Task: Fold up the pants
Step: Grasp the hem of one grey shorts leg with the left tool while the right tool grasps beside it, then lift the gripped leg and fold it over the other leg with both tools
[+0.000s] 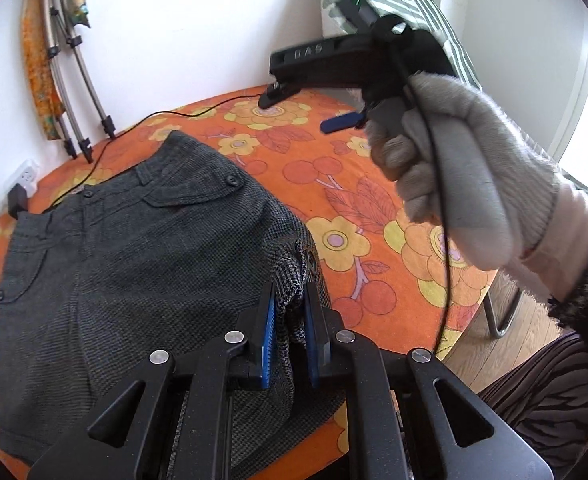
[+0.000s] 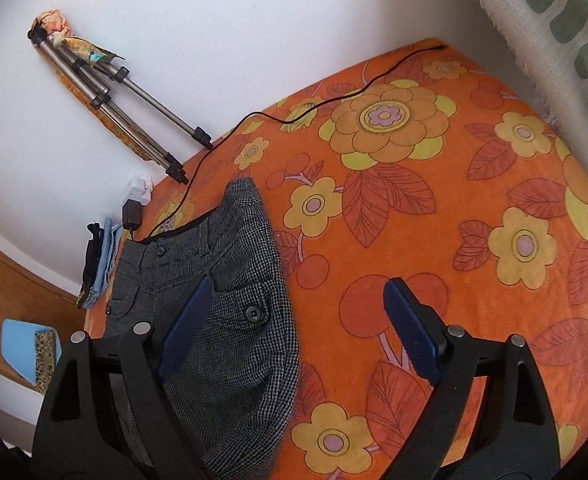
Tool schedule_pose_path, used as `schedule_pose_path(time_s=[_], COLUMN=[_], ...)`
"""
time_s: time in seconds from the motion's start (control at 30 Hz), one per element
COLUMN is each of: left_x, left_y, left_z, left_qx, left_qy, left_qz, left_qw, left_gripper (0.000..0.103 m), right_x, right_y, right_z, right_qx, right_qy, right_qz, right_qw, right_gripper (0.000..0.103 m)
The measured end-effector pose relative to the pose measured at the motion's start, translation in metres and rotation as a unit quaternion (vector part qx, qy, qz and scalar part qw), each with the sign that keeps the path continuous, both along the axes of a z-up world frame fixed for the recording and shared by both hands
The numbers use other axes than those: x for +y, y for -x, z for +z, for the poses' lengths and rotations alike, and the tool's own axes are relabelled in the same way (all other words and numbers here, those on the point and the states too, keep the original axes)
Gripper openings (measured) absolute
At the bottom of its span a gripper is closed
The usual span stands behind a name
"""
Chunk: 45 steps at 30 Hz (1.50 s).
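Dark grey checked pants (image 1: 126,240) lie on the orange flowered table cover (image 1: 358,184), waistband toward the wall. My left gripper (image 1: 290,312) is shut on a raised fold of the pants' right edge. My right gripper (image 1: 334,112), held by a gloved hand, hovers open above the table beyond the pants. In the right wrist view the pants (image 2: 230,292) lie under the left finger (image 2: 186,320) of the open right gripper (image 2: 298,320), which holds nothing.
A black cable (image 2: 334,96) runs across the table to a plug at the wall. A folded tripod (image 1: 74,80) leans on the wall. Stacked folded clothes (image 2: 98,264) sit beside the waistband. A striped cloth (image 1: 394,8) hangs at the far right.
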<state>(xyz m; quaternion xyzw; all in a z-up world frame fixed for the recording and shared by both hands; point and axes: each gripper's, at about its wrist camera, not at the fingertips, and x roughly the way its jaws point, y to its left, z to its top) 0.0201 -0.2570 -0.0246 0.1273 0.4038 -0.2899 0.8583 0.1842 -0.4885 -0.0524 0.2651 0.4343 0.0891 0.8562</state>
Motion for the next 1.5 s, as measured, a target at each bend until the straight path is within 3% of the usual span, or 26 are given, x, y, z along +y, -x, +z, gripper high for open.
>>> schedule_pose_path(time_s=[0.27, 0.5, 0.7, 0.9, 0.97, 1.07, 1.5], left_x=[0.011, 0.022, 0.035, 0.049, 0.054, 0.059, 0.118], left_y=[0.002, 0.002, -0.003, -0.002, -0.001, 0.003, 0.016], left_z=[0.006, 0.014, 0.019, 0.022, 0.024, 0.026, 0.055], left_qx=[0.006, 0.0, -0.006, -0.008, -0.007, -0.007, -0.047], left_qy=[0.017, 0.03, 0.033, 0.044, 0.049, 0.055, 0.078], left_qz=[0.011, 0.02, 0.036, 0.045, 0.047, 0.048, 0.087], left_qw=[0.9998, 0.9993, 0.9988, 0.998, 0.9977, 0.9973, 0.9921], left_gripper=[0.011, 0.011, 0.011, 0.011, 0.011, 0.01, 0.01], right_x=[0.009, 0.04, 0.058, 0.072, 0.073, 0.073, 0.123], right_y=[-0.055, -0.087, -0.099, -0.103, -0.102, -0.101, -0.09], right_z=[-0.036, -0.046, -0.052, -0.052, -0.05, -0.042, 0.037], right_qx=[0.038, 0.047, 0.057, 0.065, 0.064, 0.055, -0.022], right_qy=[-0.045, -0.034, -0.033, -0.026, -0.024, -0.034, -0.008], right_qz=[0.02, 0.055, 0.074, 0.079, 0.073, 0.065, 0.056], right_qw=[0.998, 0.997, 0.995, 0.994, 0.995, 0.996, 0.998], right_gripper=[0.085, 0.08, 0.071, 0.045, 0.028, 0.018, 0.015])
